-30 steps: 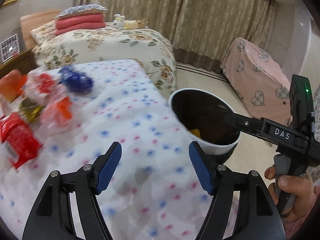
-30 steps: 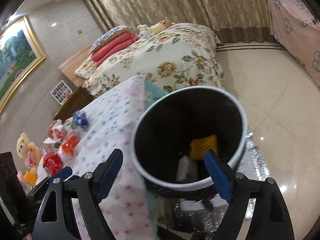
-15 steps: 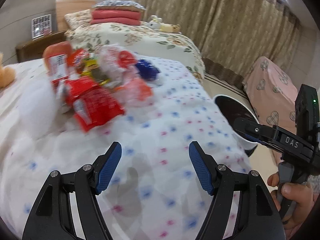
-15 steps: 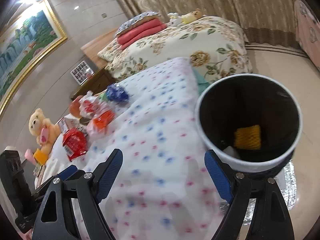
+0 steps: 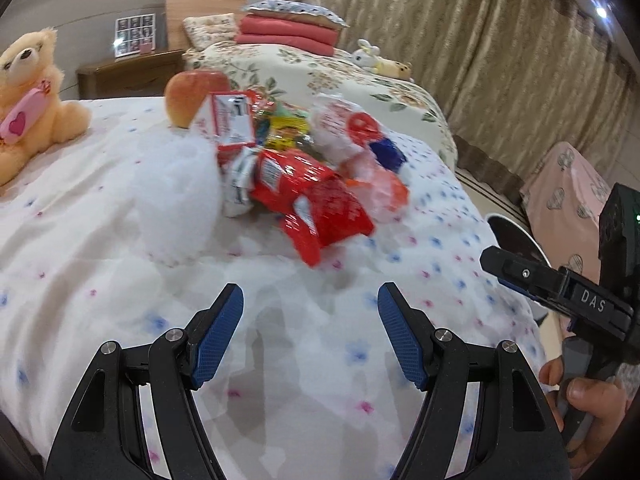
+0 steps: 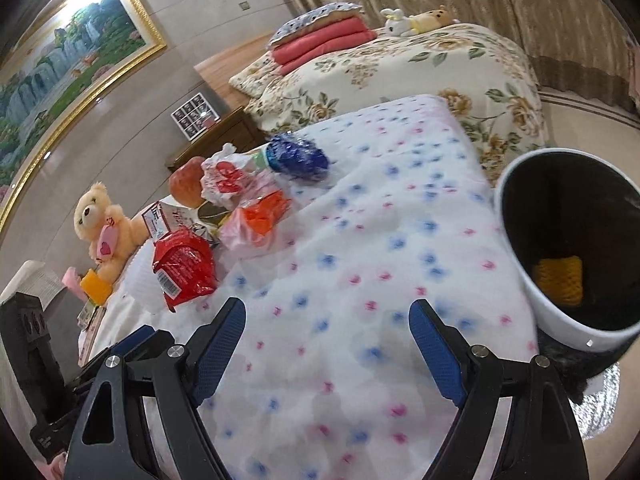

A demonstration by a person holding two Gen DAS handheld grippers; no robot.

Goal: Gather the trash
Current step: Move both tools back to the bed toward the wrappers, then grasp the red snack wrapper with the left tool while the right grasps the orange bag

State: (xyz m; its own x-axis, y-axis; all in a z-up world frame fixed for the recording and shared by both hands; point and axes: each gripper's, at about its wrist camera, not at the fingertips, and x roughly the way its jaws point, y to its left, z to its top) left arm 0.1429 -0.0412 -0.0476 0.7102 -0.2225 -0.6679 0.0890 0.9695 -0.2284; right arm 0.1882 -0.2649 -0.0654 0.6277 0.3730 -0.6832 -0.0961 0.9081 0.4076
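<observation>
Both grippers empty over the dotted bedspread (image 5: 120, 240): left gripper (image 5: 310, 334) and right gripper (image 6: 327, 344) each stand with jaws spread, nothing between the pads. We place the trash pile (image 5: 304, 176) ahead of the left gripper, near but not touching; the nearest piece, a red wrapper (image 5: 320, 204), runs obliquely, upper left to lower right. From the right gripper the pile sits further, off to the left. Bin (image 6: 536, 296) beside the bed's right edge, a yellow item (image 6: 560, 284) inside. We judge the left hand closer.
</observation>
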